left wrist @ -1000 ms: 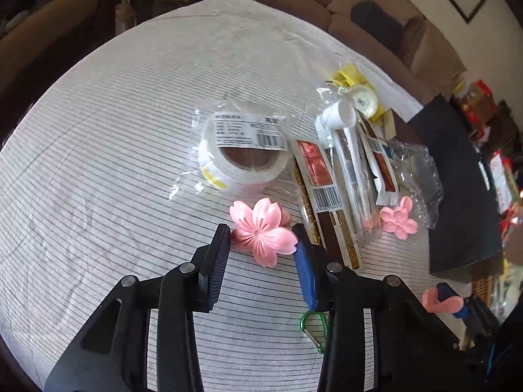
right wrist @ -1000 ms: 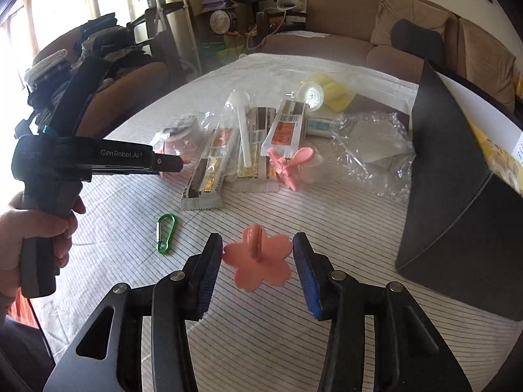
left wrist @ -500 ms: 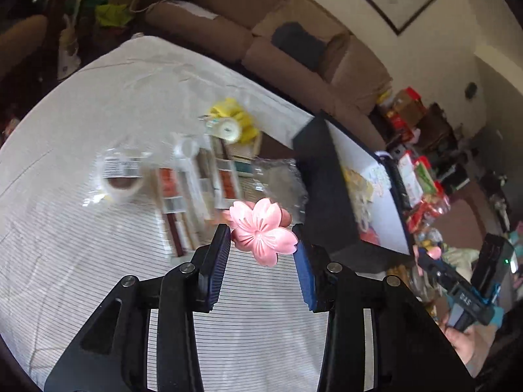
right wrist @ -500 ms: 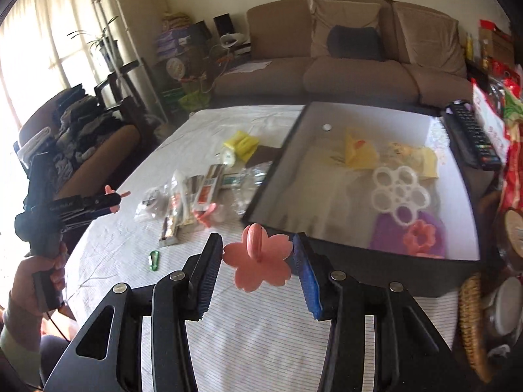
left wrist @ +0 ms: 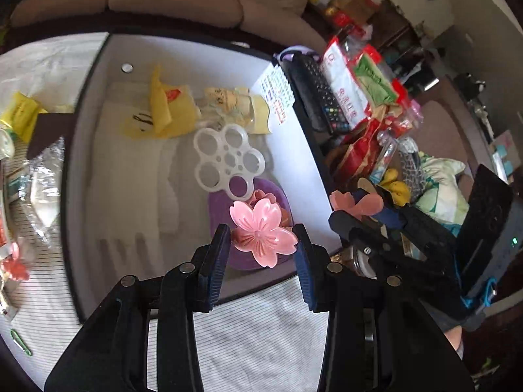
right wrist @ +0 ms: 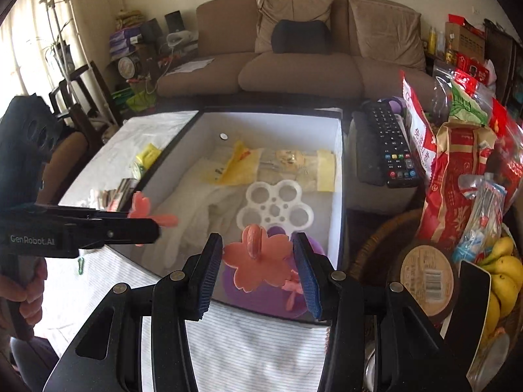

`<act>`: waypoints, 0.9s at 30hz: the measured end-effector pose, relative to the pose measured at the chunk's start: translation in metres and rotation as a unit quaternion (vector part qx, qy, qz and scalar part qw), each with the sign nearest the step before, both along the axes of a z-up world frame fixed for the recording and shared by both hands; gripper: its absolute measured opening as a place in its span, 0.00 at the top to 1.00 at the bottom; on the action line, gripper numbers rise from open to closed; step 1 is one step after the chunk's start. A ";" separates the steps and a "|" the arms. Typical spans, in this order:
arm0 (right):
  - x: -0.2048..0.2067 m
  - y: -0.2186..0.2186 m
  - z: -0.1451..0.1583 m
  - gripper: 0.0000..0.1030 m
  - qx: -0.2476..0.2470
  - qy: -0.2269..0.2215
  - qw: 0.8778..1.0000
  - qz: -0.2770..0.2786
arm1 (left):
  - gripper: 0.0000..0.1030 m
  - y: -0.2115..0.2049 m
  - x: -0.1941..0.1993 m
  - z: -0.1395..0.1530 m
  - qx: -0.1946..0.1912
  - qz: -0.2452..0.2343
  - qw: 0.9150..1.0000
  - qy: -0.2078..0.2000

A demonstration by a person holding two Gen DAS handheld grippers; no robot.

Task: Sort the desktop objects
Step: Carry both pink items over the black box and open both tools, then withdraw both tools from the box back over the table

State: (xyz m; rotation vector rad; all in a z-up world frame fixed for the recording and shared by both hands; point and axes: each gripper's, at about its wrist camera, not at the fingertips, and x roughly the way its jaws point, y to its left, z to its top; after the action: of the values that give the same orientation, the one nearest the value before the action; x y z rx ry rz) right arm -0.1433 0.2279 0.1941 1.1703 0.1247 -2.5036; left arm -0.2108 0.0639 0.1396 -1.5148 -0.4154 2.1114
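Left wrist view. Your left gripper (left wrist: 263,254) held a pale pink flower (left wrist: 261,228) between its blue fingers (left wrist: 214,269), closed on it at both sides. A second ago the same flower hung low over the striped desk (left wrist: 255,333) beside the tape roll and the packets; half a second ago the box was only coming into sight. Now the flower hung above the near end of the open box (left wrist: 81,150), over the purple piece (left wrist: 219,209) and just short of the white ring tray (left wrist: 227,161). Your right gripper (left wrist: 359,204) appeared at the right, past the box wall, with a second flower (left wrist: 349,201) in its fingers.

Right wrist view. Your right gripper (right wrist: 258,266) held a salmon flower (right wrist: 258,266), stem side toward the camera, fingers (right wrist: 305,272) narrow against its petals. It had travelled from the desk near the green carabiner to a place over the near edge of the box (right wrist: 338,196), above the purple piece (right wrist: 284,294). The left gripper (right wrist: 148,219) reached in from the left over the box's left wall with its own flower (right wrist: 142,207).

Interpretation. Both carries appeared nearly complete: each flower had reached the box, and release into it seemed the remaining step. Packets (left wrist: 19,176) on the desk were yet unsorted.
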 end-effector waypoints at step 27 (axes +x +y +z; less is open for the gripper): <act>0.010 0.012 0.001 0.36 -0.034 0.014 0.999 0.021 | 0.15 -0.152 0.058 0.059 -0.022 0.087 0.992 0.093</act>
State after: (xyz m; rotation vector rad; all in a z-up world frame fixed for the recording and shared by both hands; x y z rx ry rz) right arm -0.1333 0.2400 0.1954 1.0951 0.0698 -2.4676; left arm -0.1529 -0.0882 0.1982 -1.3316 -0.4492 2.3870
